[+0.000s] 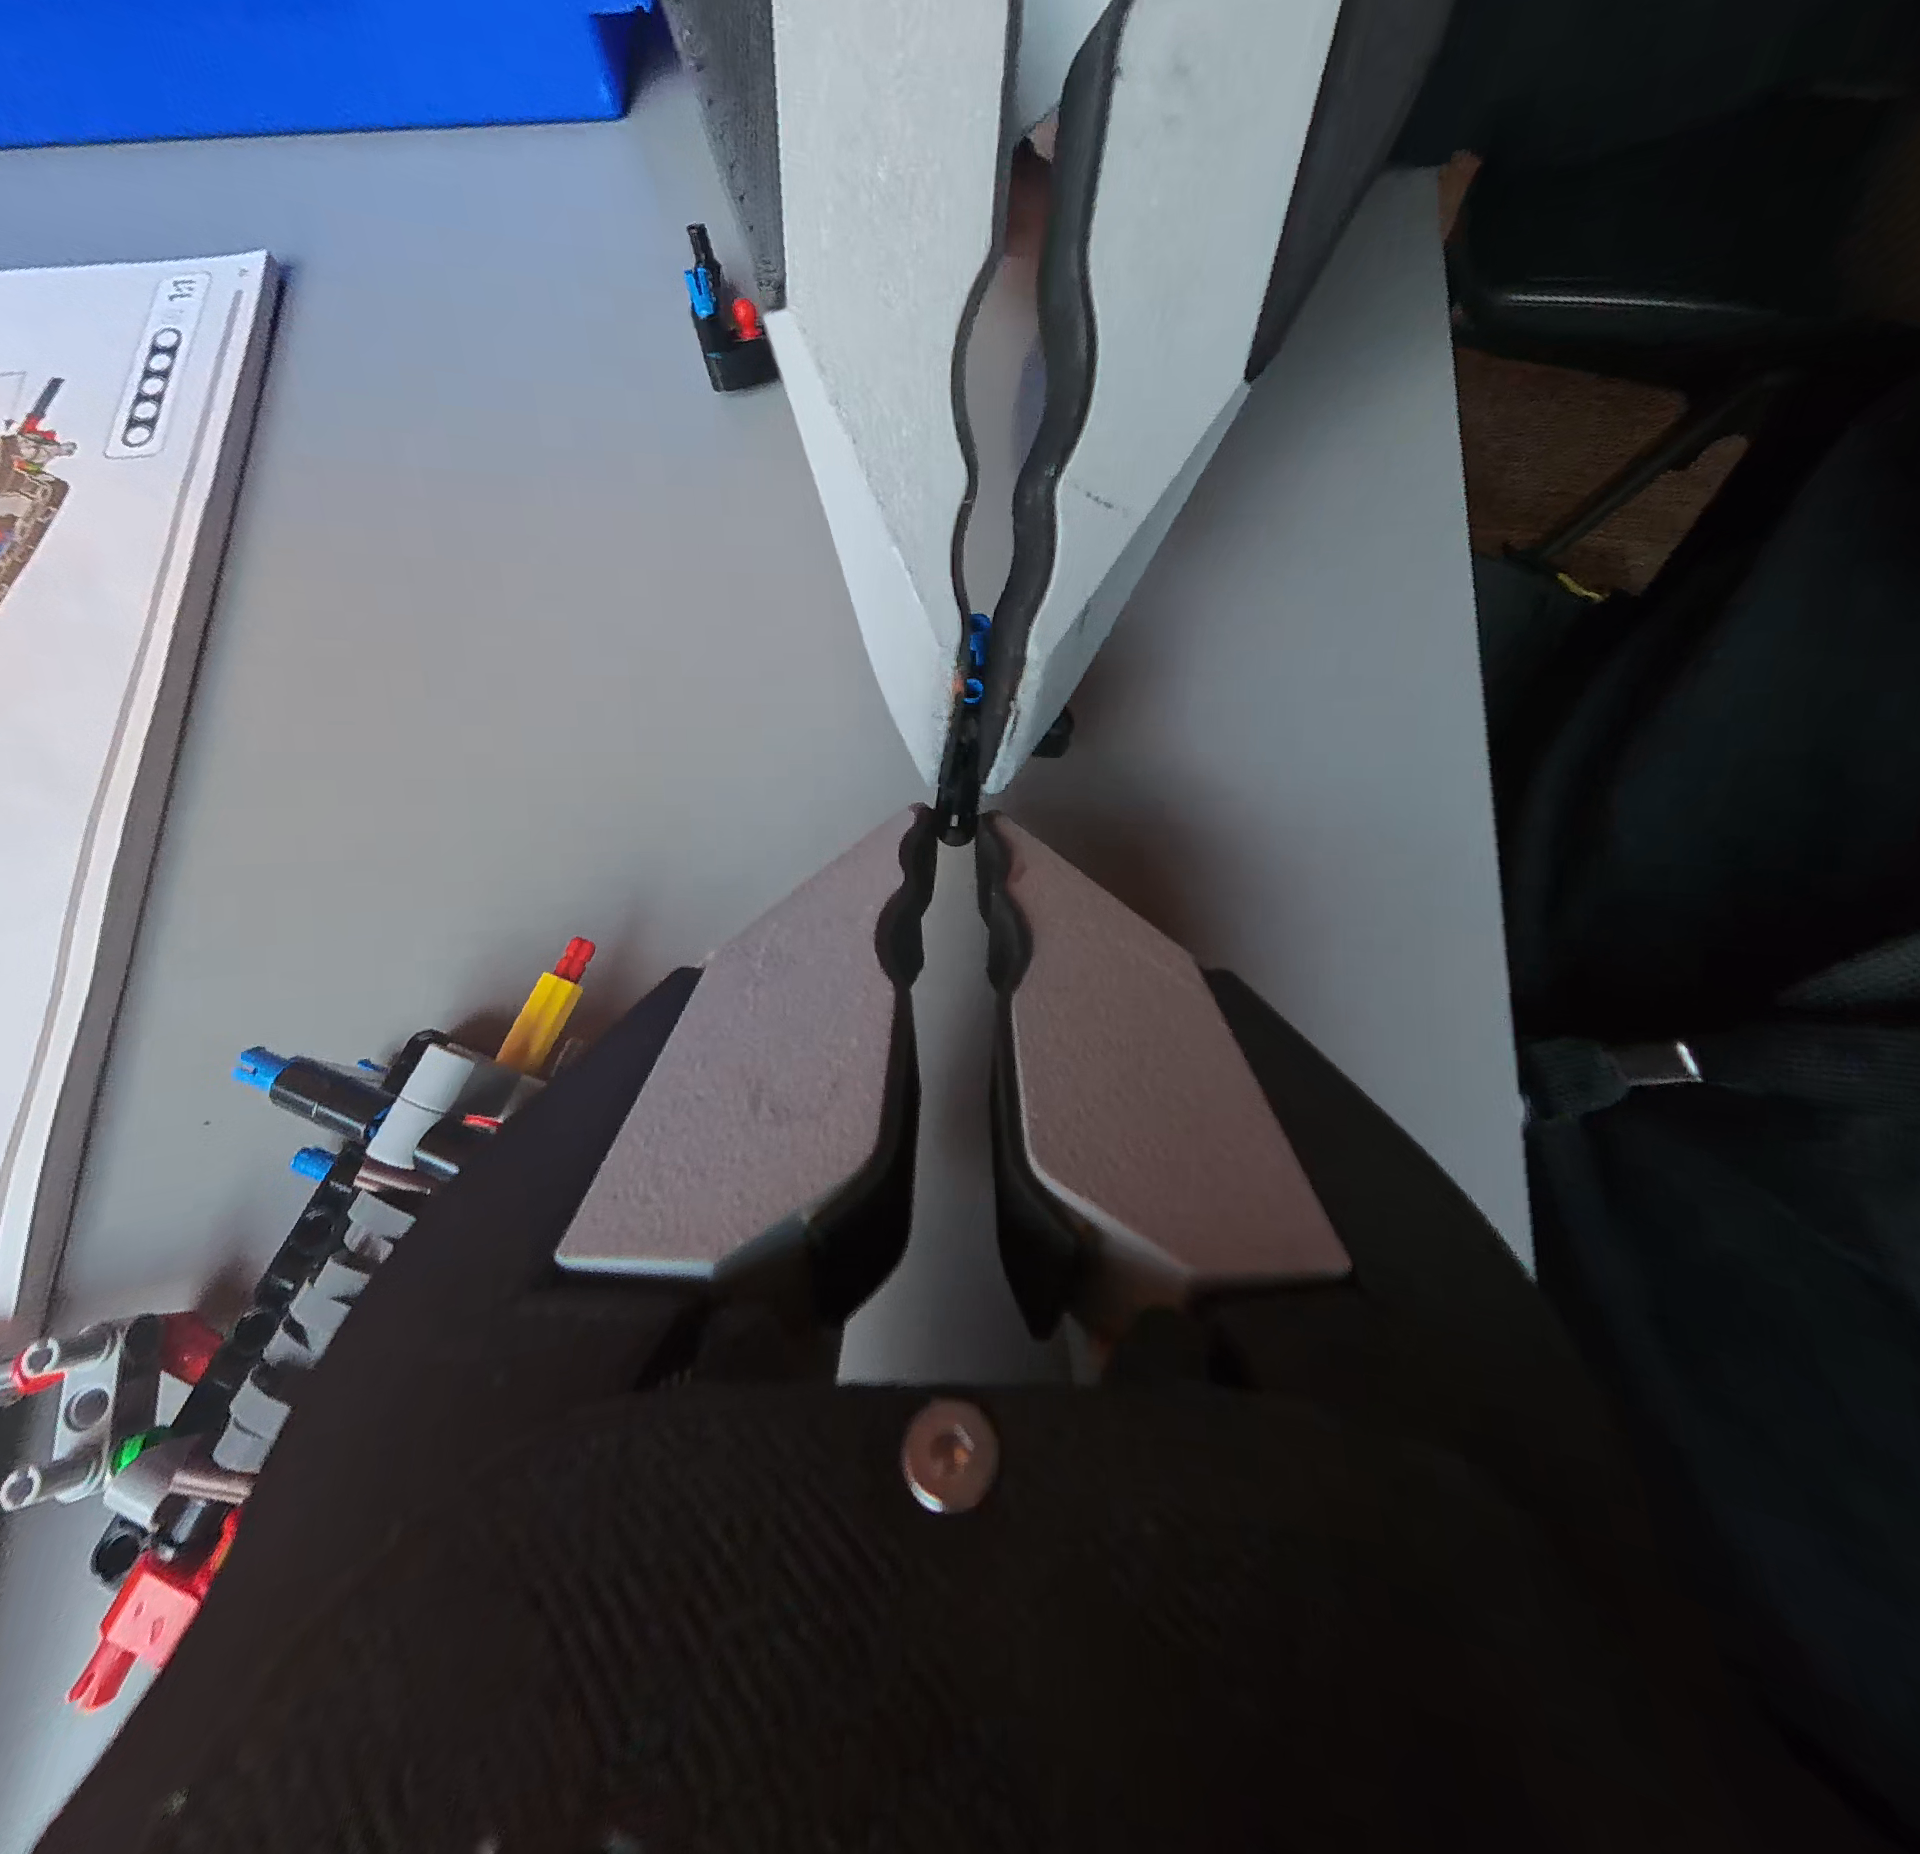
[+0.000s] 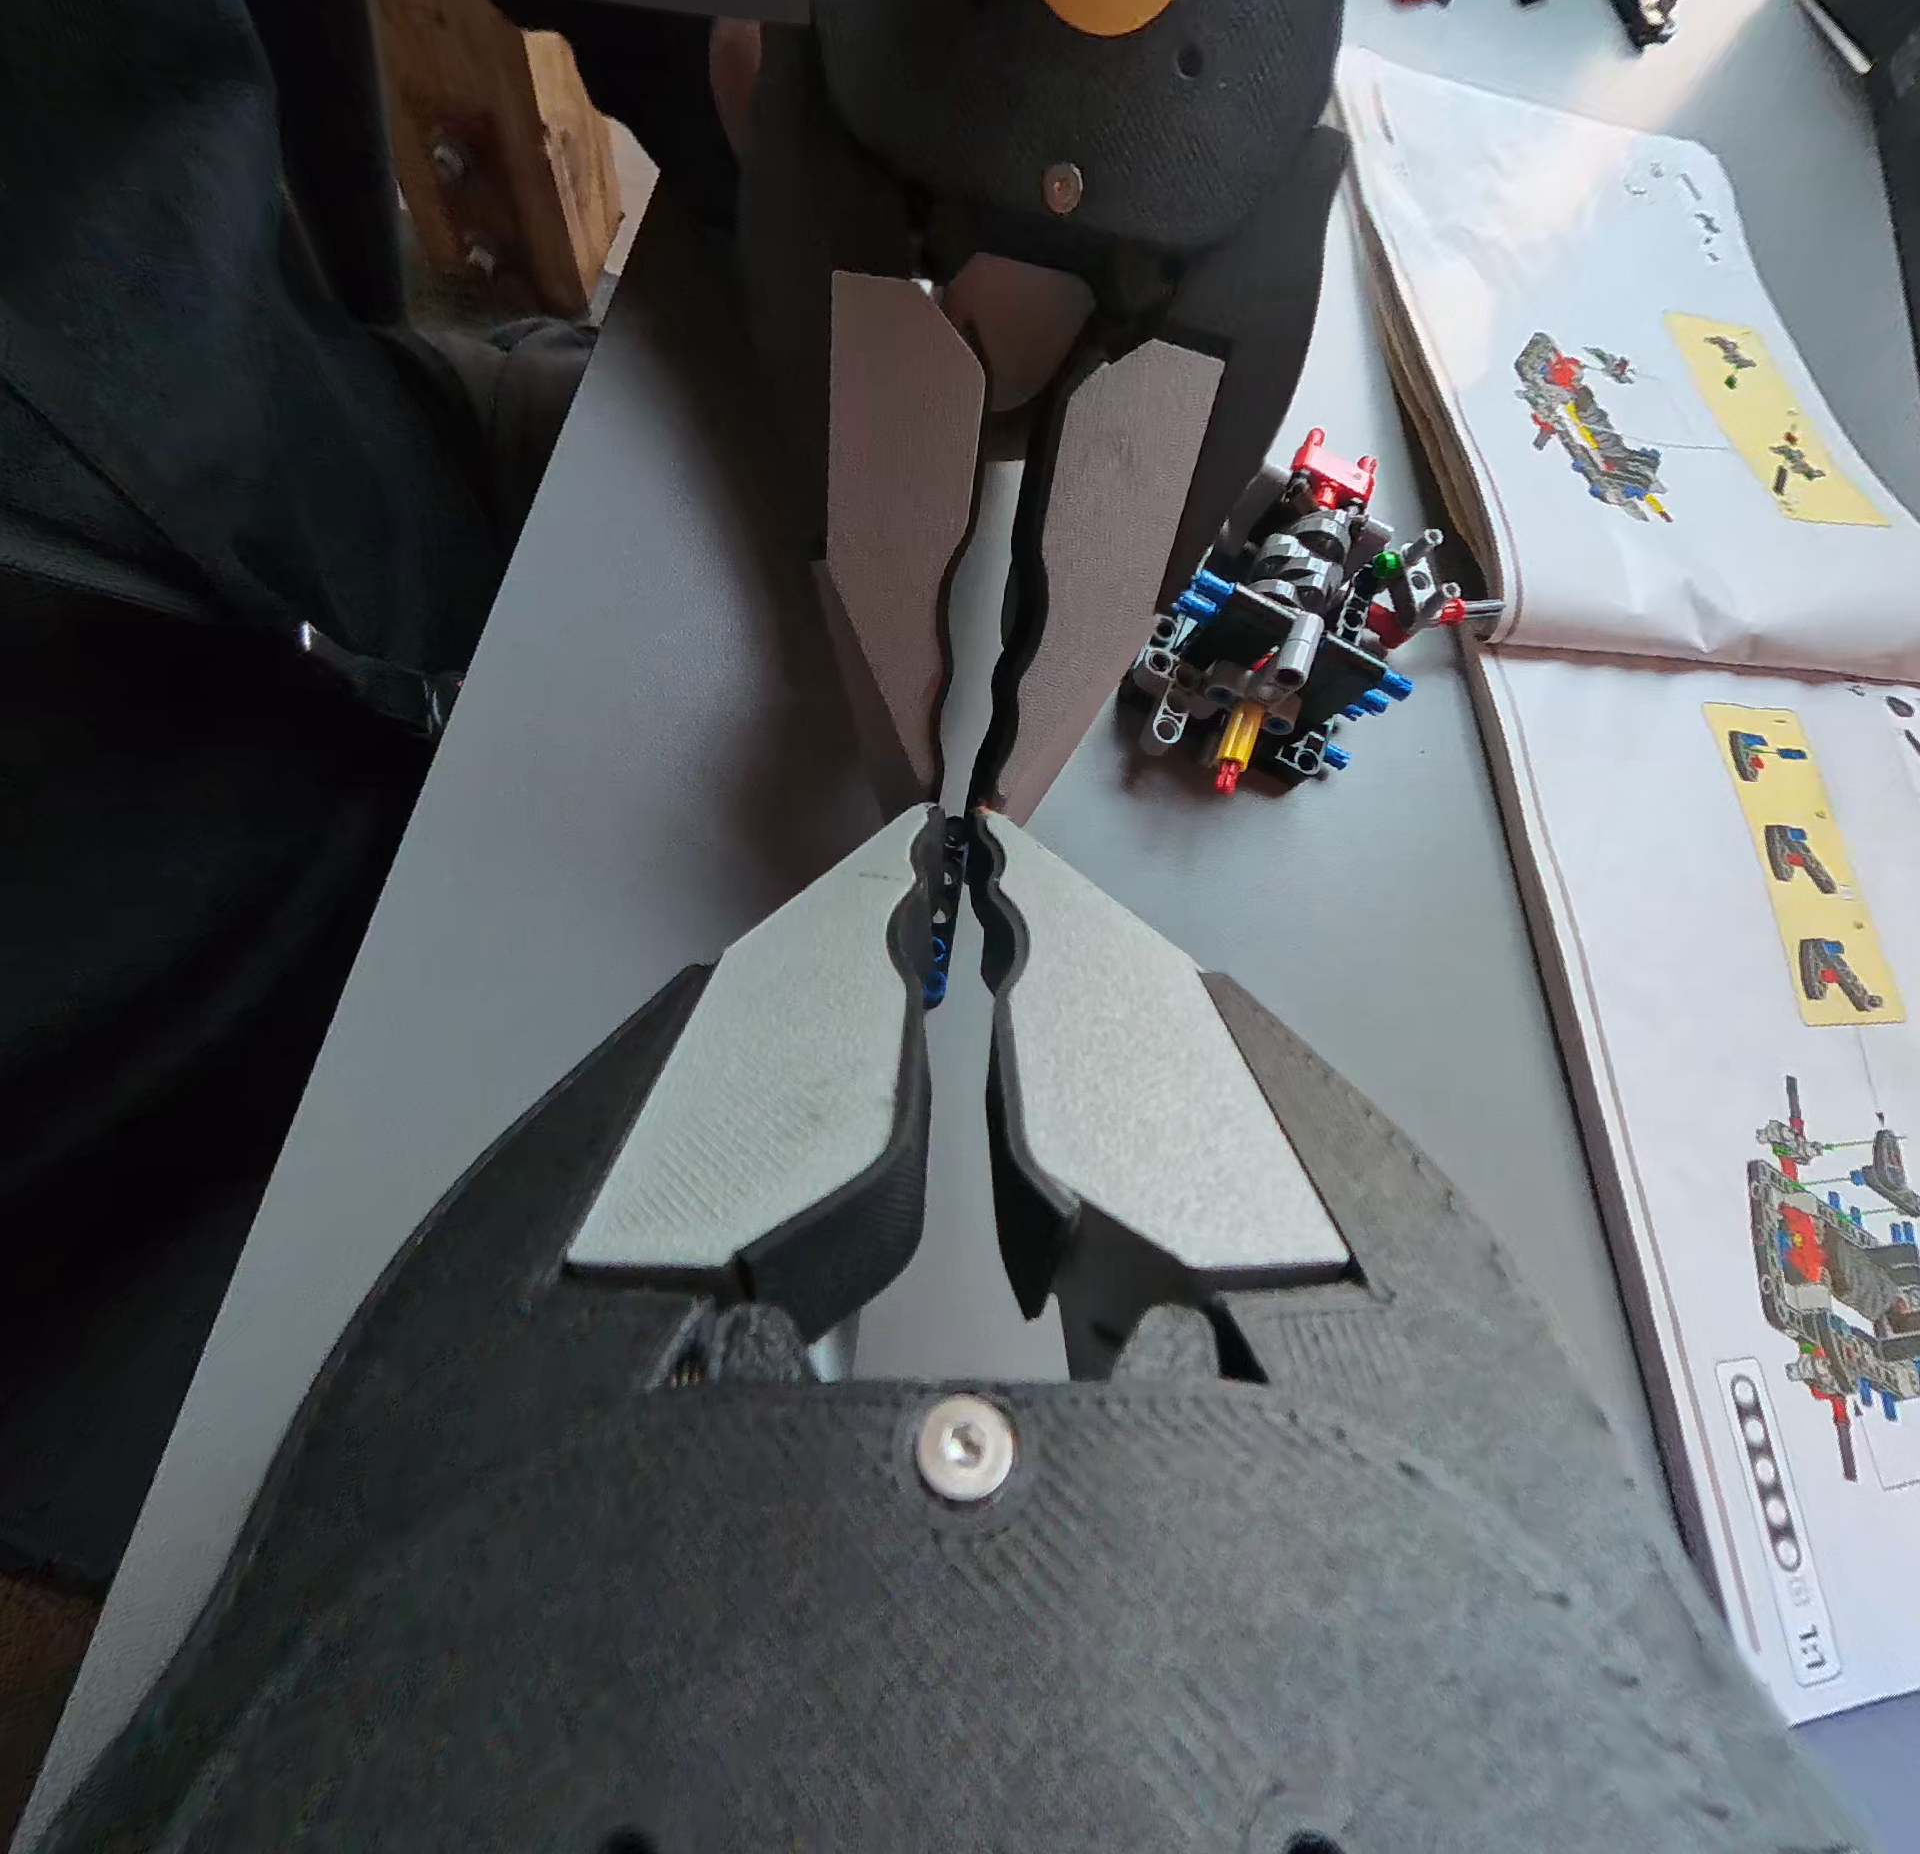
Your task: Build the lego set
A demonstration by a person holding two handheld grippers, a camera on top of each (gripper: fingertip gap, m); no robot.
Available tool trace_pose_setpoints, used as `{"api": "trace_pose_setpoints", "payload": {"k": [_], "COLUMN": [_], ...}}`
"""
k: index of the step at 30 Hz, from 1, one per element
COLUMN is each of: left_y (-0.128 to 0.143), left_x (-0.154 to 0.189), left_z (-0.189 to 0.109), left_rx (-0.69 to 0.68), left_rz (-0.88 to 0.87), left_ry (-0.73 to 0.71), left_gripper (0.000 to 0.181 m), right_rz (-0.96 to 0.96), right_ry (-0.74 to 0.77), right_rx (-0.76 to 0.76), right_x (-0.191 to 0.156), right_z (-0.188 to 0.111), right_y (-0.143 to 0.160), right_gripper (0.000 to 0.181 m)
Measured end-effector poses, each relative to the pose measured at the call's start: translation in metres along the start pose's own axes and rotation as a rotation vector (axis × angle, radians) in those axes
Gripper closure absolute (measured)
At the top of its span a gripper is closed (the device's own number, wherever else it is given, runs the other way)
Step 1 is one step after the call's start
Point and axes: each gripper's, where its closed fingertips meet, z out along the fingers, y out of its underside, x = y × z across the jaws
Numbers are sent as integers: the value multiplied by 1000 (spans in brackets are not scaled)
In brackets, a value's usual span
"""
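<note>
The right claw (image 2: 954, 848), with pale grey fingers lined in black rubber, pinches a slim black lego beam with blue pins (image 2: 943, 905) over the grey tabletop (image 2: 644, 578). The left claw (image 2: 961, 781) meets it tip to tip from the far side, its brownish fingers nearly together. Just right of them stands a partly built lego assembly of black, grey, red and yellow pieces (image 2: 1294, 620), beside an open instruction booklet (image 2: 1621, 474).

model (image 2: 1273, 651) beside booklet (image 2: 1621, 454), on table (image 2: 665, 578)

Matt grey table (image 1: 520, 661), paper booklet (image 2: 1662, 869), wooden post (image 2: 488, 142)
</note>
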Motion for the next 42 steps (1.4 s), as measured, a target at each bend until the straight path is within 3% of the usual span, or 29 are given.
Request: {"api": "trace_pose_setpoints", "payload": {"k": [3,6,9,18,23,27,29,30,33,35,36,40,42], "left_y": [1,-5,8,14,10,-5,-14,-10,11,10,8,-5,3], "left_x": [-2,-3,-11,-8,26,44,34,25,-1,-18,-24,-16,-17], "left_z": [1,-5,-4,0,1,1,-8,-12,-25,-30,-29,-9,2], "left_rx": [-6,47,-26,-76,-65,-4,49,13,-165,-194,-221,-268,-327], "left_rz": [-15,-29,-47,-117,-172,12,76,90,114,223,255,404,499], "left_ry": [2,7,-25,-26,67,16,-60,-91,-143,-179,-176,-35,24], "left_gripper": [177,177,177,163,164,166,176,175,158,157,149,119,118], "right_rz": [-13,60,145,196,201,248,270,277,266,264,266,271,269], "right_ry": [-4,7,15,11,51,75,73,68,82,84,81,91,100], "right_rx": [-21,85,159,93,60,93,109,104,62,59,68,77,82], "right_x": [1,6,12,3,-1,-4,-9,-13,-19,-22,-23,-25,-27], "right_z": [1,-6,-18,-18,-25,-40,-46,-46,-45,-45,-47,-53,-57], "right_y": [1,-5,-4,21,27,29,27,27,32,31,30,26,25], "right_gripper": [181,181,181,180,180,180,180,180,180,180,180,180,180]}}
